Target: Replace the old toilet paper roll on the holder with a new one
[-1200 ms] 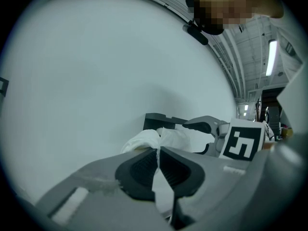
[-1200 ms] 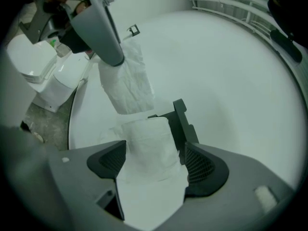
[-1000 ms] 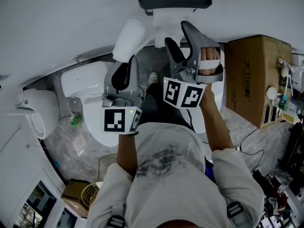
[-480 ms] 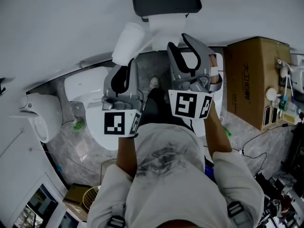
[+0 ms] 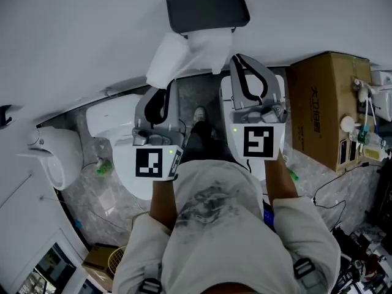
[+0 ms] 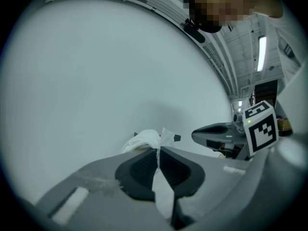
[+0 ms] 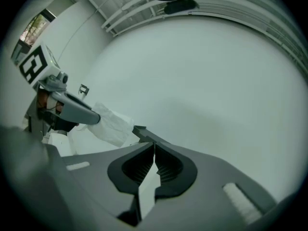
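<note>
My left gripper (image 6: 158, 149) points level at the pale wall (image 5: 92, 29), jaws clamped on a loose sheet of the white toilet paper roll (image 5: 166, 55) under the dark rectangular wall holder (image 5: 208, 11). My right gripper (image 7: 154, 146), level alongside, has just been closing; its jaws meet with nothing between them.

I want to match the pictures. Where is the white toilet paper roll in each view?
Head view: toilet paper roll upper centre, below-left of the black holder.
Left gripper view: the roll just below centre.
Right gripper view: the roll left of centre.
Shared landmark: the black holder.
</note>
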Tool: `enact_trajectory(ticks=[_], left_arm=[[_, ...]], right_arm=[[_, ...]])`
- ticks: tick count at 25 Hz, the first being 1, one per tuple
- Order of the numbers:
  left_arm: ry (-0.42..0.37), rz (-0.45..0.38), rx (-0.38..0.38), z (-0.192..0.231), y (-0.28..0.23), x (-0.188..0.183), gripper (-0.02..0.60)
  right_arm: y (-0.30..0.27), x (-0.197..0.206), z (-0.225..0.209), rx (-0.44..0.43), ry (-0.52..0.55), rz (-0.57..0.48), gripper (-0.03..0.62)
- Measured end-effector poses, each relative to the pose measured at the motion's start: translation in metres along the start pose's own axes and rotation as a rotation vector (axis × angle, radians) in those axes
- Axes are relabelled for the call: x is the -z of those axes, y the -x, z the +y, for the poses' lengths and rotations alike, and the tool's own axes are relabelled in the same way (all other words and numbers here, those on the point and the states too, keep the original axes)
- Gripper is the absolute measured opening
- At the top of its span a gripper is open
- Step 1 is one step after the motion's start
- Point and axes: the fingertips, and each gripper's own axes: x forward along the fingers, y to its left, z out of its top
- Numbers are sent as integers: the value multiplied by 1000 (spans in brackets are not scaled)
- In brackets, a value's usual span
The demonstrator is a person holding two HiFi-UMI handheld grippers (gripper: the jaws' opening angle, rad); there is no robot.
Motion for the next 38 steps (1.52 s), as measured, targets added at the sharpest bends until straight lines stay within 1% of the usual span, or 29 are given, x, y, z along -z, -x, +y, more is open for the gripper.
enact_trajectory(ticks=[3, 7, 12, 17, 25, 38], left_arm=[[-7, -2, 6, 0, -1, -4, 15], [-16, 1, 15, -3, -3, -8, 15], [-31, 7, 26, -8, -8, -12, 15], [-36, 9, 35, -8, -10, -15, 15], [-37, 9, 41, -11, -14, -19, 15], [-53, 9, 44, -17, -14, -26, 15]], right_arm=[[4, -6, -3, -13, -44, -34, 3], [12, -3, -4, -35, -97, -20, 3], [18, -5, -9, -39, -132, -33, 2], [20, -2, -8, -59, -181, -25, 2], [21, -4, -14, -65, -213, -40, 2], [22, -5, -11, -88, -241, -44, 2]])
